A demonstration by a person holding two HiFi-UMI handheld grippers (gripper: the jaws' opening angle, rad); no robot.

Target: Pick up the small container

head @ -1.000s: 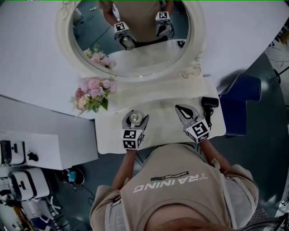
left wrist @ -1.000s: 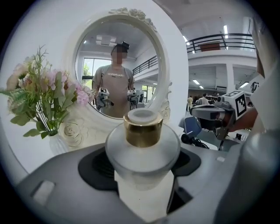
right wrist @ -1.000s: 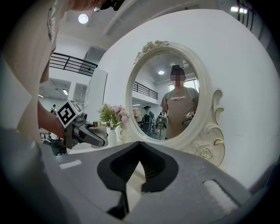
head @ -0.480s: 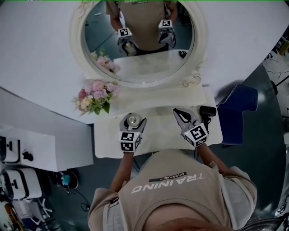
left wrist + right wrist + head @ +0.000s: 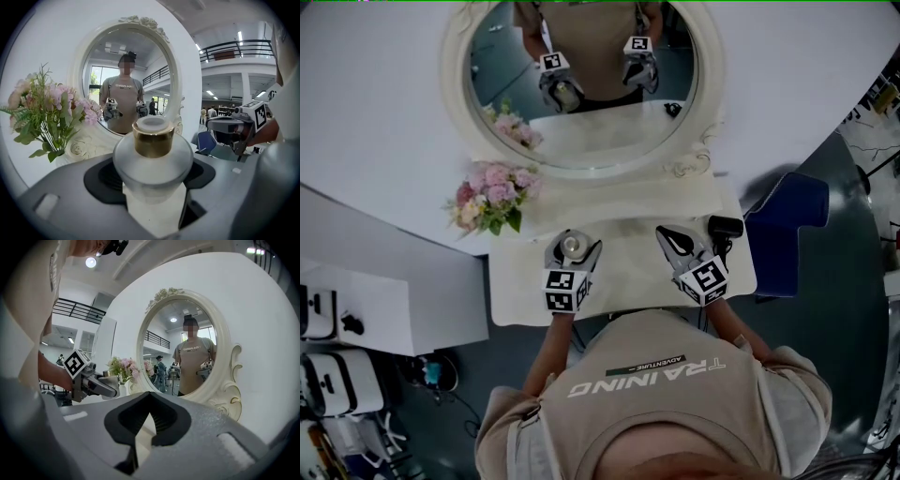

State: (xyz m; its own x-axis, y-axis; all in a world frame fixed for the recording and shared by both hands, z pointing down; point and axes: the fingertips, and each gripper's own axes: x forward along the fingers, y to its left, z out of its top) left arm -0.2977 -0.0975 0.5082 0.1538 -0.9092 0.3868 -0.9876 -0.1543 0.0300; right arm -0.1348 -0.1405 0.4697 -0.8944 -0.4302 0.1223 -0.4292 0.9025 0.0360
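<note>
A small frosted glass container (image 5: 152, 159) with a gold collar and a white top sits between the dark pads of my left gripper (image 5: 153, 174), which is shut on it. In the head view the container (image 5: 573, 246) shows as a round pale disc in the left gripper (image 5: 574, 249), over the white table (image 5: 517, 298). Whether it touches the cloth I cannot tell. My right gripper (image 5: 669, 238) hovers to its right over the same table, shut with nothing in it; its jaws (image 5: 149, 401) meet at the tips.
An oval white-framed mirror (image 5: 707, 112) stands at the back and reflects the person and both grippers. Pink flowers (image 5: 492, 195) stand at the table's back left. A black object (image 5: 724, 228) lies at the right end. A blue chair (image 5: 792, 211) is beyond the right edge.
Both grippers have stayed almost where they were, and the left one keeps its hold on the container. Only the head view has shifted slightly.
</note>
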